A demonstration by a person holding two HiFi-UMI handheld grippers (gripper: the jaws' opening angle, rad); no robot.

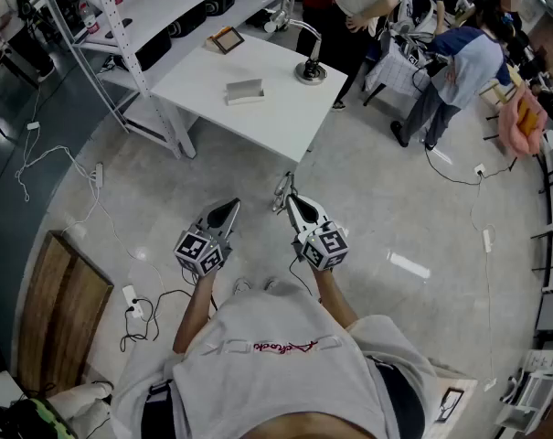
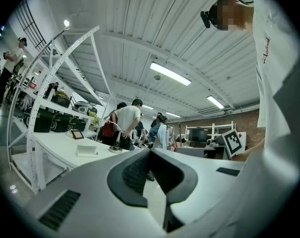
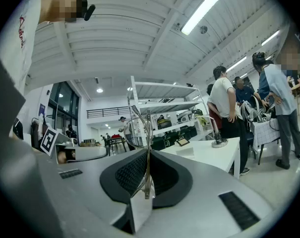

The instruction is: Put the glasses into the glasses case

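Both closed: right hand-held gripper clamps glasses, seemingly by temple; left hand-held gripper empty.

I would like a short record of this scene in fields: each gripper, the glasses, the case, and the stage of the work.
left gripper: jaws together, empty
right gripper: shut on the glasses
glasses case: on the white table, apart from both grippers
stage: glasses not yet in the case

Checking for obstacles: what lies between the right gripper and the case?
In the head view, only floor and bare tabletop separate the right gripper, holding the glasses, and the case.
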